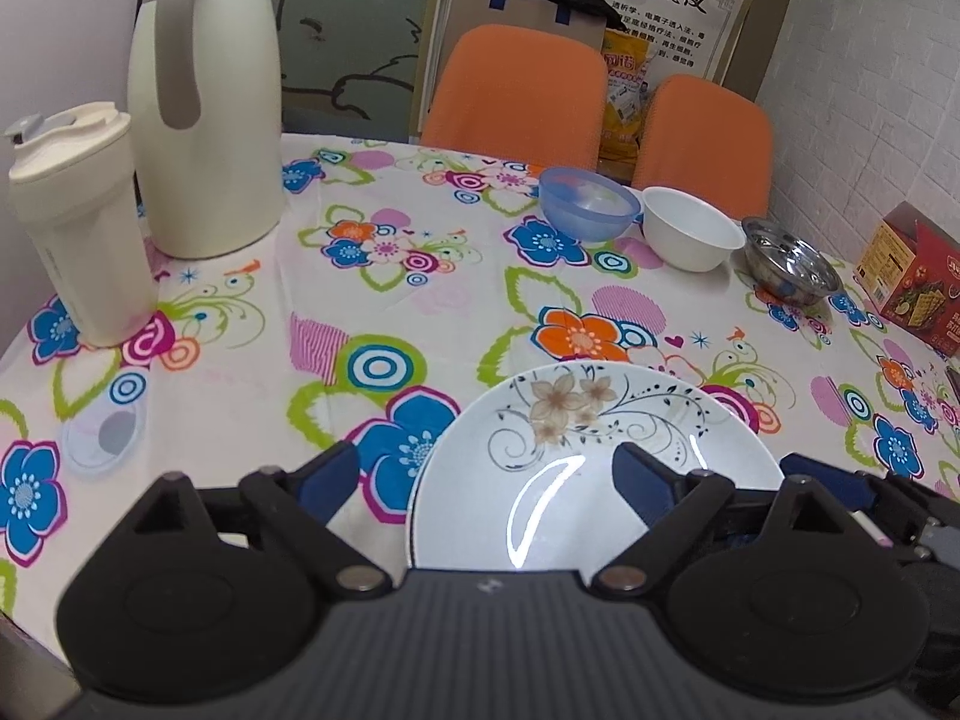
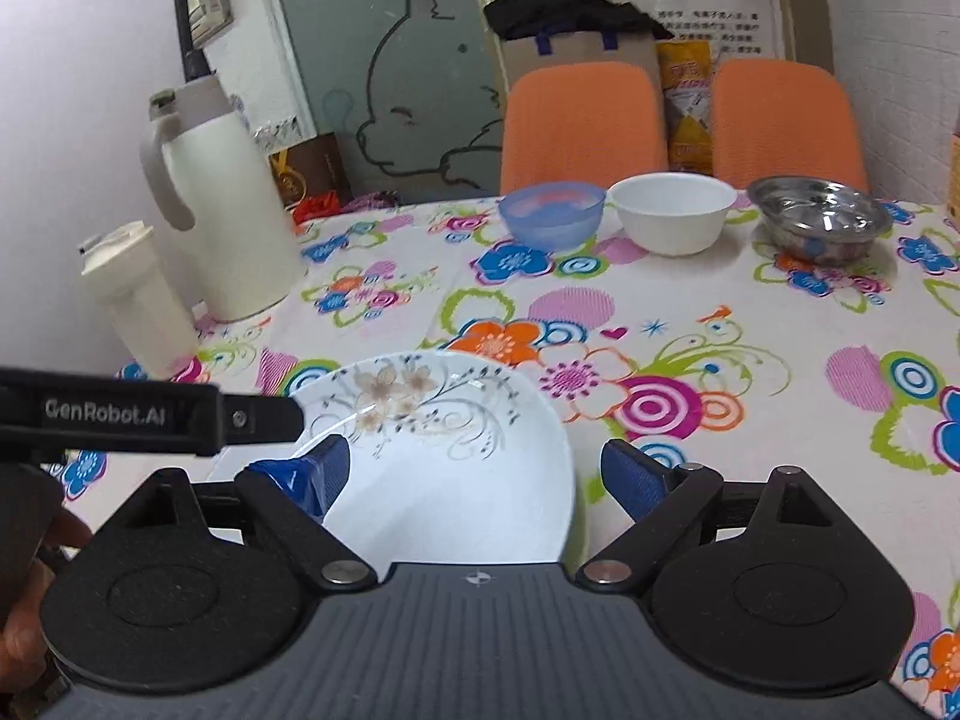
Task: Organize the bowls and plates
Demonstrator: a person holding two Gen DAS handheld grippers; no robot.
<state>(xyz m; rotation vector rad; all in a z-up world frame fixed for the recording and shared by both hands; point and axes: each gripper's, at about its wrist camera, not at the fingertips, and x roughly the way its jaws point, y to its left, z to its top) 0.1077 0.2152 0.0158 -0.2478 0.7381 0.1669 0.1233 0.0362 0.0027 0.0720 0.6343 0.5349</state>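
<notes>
Left gripper (image 1: 486,480) and right gripper (image 2: 474,468) — jaws wide apart, empty (both) — over floral plate (image 2: 444,456).

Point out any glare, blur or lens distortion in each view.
Left wrist view: a bright curved glare streak on the floral plate, the table edge bowed by the fisheye. Right wrist view: softer, slightly blurred overall, with small highlights in the steel bowl.
</notes>
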